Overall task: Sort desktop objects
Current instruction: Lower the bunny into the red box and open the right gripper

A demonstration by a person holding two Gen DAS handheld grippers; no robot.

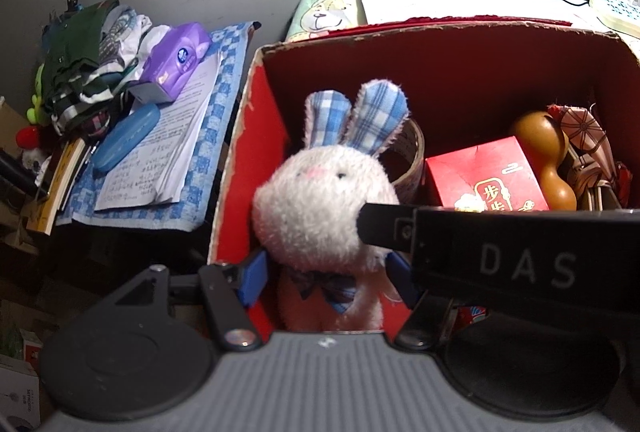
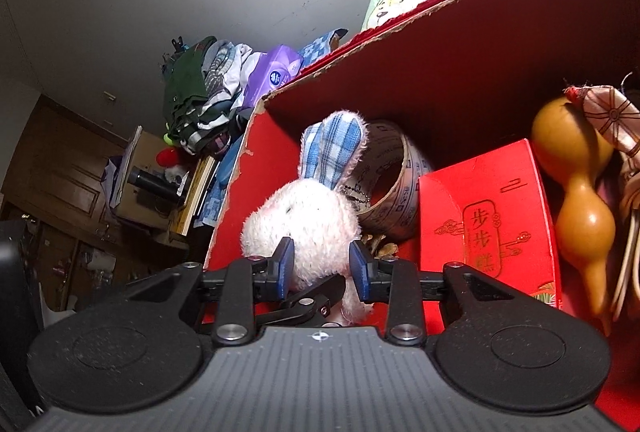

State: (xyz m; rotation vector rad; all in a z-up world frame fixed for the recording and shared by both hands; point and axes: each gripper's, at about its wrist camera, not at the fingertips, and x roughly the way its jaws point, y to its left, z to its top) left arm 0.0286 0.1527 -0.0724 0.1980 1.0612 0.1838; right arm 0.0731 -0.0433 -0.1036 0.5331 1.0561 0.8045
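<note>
Box [image 1: 256, 120]: red card, open at the top, its left wall seen in both views.
Rabbit [image 1: 320, 200]: white plush with blue checked ears and a bow tie, set upright in the left part of the box, facing the left wrist camera.
Left gripper [image 1: 326, 278]: jaws part-way apart on either side of the rabbit's body at bow-tie level; the blue pads are seen at the plush, but contact cannot be told for sure.
Right gripper [image 2: 322, 264]: jaws drawn narrow and clamped on the rabbit's head from behind, the pads sunk into the fur; its black finger [image 1: 384, 228] is seen crossing the left view against the head.
Tape roll [image 2: 394, 184]: behind the rabbit, leaning on the back wall.
Red carton [image 2: 488, 220]: right of the tape roll.
Gourd [image 2: 576, 200]: right of the carton, upright.
Side surface [image 1: 224, 136]: left of the box, outside it; papers [image 1: 160, 152], a blue case [image 1: 126, 136], a purple pack [image 1: 176, 64] and folded clothes [image 1: 80, 64] are piled on it.
</note>
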